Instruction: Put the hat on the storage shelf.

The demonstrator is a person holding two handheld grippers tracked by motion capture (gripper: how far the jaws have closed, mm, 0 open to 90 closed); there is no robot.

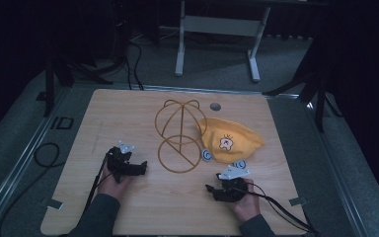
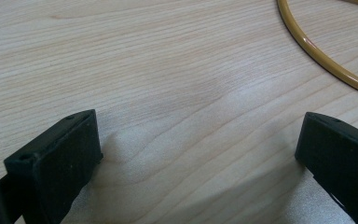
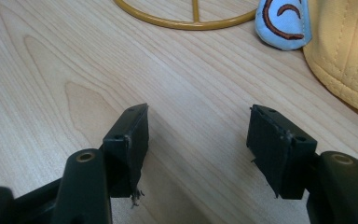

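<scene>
1. On the table point(image 1: 128, 207), I have the left gripper point(image 1: 143, 165) resting low near the left edge, its fingers point(image 2: 60, 154) spread wide with bare wood between them.
2. My right gripper point(image 1: 209, 188) sits toward the near right, fingers point(image 3: 130, 140) wide apart and holding nothing.
3. The yellow cap point(image 1: 232, 140) lies beyond the right gripper, near it but not touching, with a blue ear point(image 3: 284, 23) at its edge.
4. The wire hat stand point(image 1: 180, 136) is at the middle of the table, just left of the cap; its round base ring point(image 2: 326, 60) lies close ahead of the left gripper.
</scene>
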